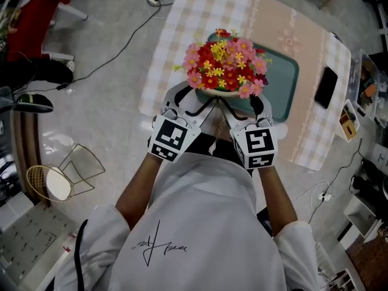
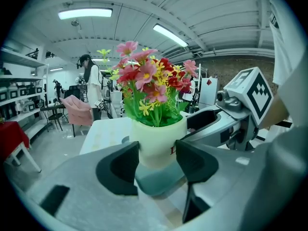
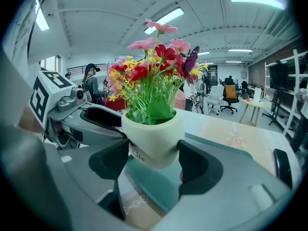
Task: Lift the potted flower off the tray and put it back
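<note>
A cream pot [image 2: 156, 143] of red, pink and yellow flowers [image 1: 225, 70] hangs above the teal tray [image 1: 285, 77], clear of its surface. My left gripper [image 2: 157, 154] is shut on the pot's left side, its dark pads pressing the pot wall. From the other side my right gripper [image 3: 153, 154] is shut on the same pot [image 3: 152, 141]. In the head view both grippers, left [image 1: 182, 111] and right [image 1: 245, 111], sit just under the bouquet at the table's near edge. The tray [image 3: 159, 186] shows below the pot.
A black phone [image 1: 326, 87] lies on the checked tablecloth [image 1: 176, 35] right of the tray. A wire chair [image 1: 60, 174] and a red stool [image 1: 36, 23] stand on the floor to the left. People and office chairs fill the room behind.
</note>
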A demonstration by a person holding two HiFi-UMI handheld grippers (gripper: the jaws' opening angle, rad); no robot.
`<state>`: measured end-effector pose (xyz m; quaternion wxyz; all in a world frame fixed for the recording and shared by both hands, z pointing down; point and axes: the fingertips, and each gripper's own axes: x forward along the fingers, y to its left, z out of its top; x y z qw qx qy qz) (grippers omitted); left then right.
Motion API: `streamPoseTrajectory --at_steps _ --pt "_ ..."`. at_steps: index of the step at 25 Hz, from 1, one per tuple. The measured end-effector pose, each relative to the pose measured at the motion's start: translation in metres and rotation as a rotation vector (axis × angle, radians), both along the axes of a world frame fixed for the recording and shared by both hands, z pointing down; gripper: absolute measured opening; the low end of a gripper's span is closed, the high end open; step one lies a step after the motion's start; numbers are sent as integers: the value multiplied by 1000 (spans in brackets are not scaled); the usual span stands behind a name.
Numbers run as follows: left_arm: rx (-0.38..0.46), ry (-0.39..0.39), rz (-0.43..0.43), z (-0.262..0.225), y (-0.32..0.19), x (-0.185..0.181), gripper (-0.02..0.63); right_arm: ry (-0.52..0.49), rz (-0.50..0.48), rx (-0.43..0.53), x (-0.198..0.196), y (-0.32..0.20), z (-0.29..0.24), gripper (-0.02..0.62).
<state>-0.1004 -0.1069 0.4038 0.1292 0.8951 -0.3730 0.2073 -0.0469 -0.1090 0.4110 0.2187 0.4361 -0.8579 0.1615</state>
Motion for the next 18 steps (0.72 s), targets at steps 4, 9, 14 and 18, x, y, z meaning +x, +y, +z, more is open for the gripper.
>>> streamPoseTrajectory --at_steps 4,9,14,18 --pt "7 -1 -6 -11 2 -3 241 0 -1 17 -3 2 -12 333" --pt "14 3 -5 -20 2 -4 241 -9 11 31 -4 3 -20 332" --pt "32 0 3 -33 7 -2 239 -13 20 61 -2 7 -34 332" --pt "47 -1 5 -41 10 -2 239 -13 26 80 -2 11 -41 331"
